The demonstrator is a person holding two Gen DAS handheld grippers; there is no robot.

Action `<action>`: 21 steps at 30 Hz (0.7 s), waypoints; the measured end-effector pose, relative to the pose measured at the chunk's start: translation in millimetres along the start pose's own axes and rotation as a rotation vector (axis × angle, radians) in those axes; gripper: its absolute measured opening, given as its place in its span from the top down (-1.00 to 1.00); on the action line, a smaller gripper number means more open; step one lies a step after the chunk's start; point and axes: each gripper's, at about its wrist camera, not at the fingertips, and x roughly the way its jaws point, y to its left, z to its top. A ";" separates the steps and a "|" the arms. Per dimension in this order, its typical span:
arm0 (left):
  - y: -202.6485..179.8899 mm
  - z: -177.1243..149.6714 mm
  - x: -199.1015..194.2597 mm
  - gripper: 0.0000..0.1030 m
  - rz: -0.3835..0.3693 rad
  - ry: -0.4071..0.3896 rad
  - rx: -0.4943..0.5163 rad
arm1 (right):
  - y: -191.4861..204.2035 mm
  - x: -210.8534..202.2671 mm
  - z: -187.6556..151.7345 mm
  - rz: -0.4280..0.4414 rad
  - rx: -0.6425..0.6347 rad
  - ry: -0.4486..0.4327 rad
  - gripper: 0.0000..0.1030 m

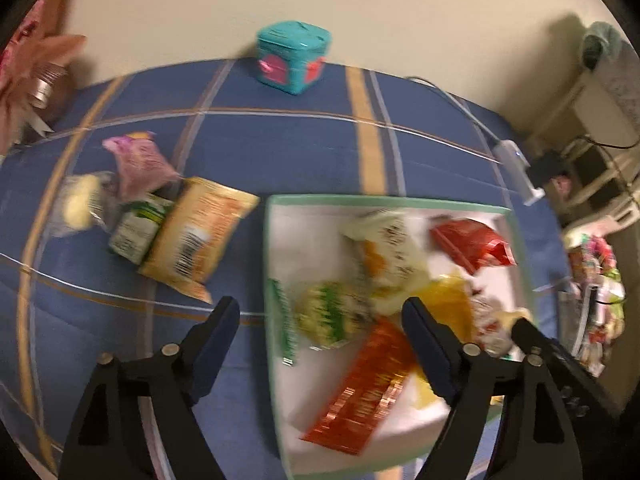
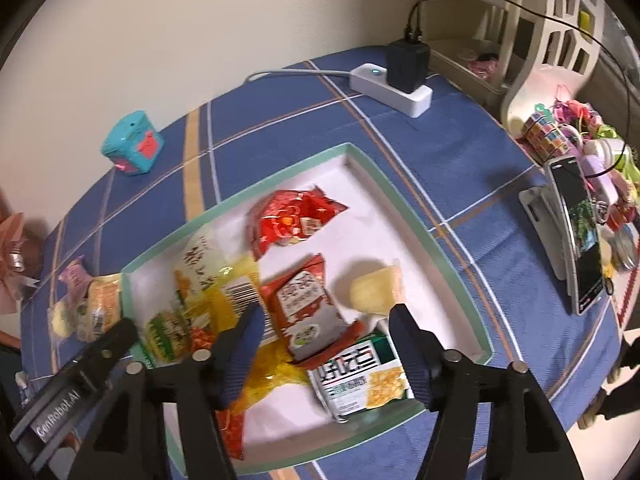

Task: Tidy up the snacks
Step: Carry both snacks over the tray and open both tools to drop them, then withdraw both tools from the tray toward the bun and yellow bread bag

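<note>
Two wrist views look down on a blue plaid tablecloth (image 1: 304, 152).

Left wrist view: the left gripper (image 1: 320, 316) has its jaws spread apart over the near left rim of a white tray with a green edge (image 1: 272, 264), nothing between them. The tray holds a heap of blurred snack packets, among them a red packet (image 1: 472, 244) at its far right. Loose packets lie left of the tray, including a yellow packet (image 1: 200, 232) with a barcode; its print is too blurred to read. A teal box (image 1: 294, 56) stands far back.

Right wrist view: the right gripper (image 2: 326, 326) is also apart, empty, above the tray's near side. Between its fingers lie a red-and-grey packet (image 2: 308, 304) and a green-and-white box (image 2: 360, 376) printed in Korean. The other gripper's side reads "GenRobot.AI". A white power strip (image 2: 394, 88) sits far right.
</note>
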 end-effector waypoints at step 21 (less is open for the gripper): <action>25.9 9.1 -14.7 -0.99 0.150 -0.102 -0.032 | 10.7 -1.8 -0.8 -0.026 -0.051 -0.018 -1.00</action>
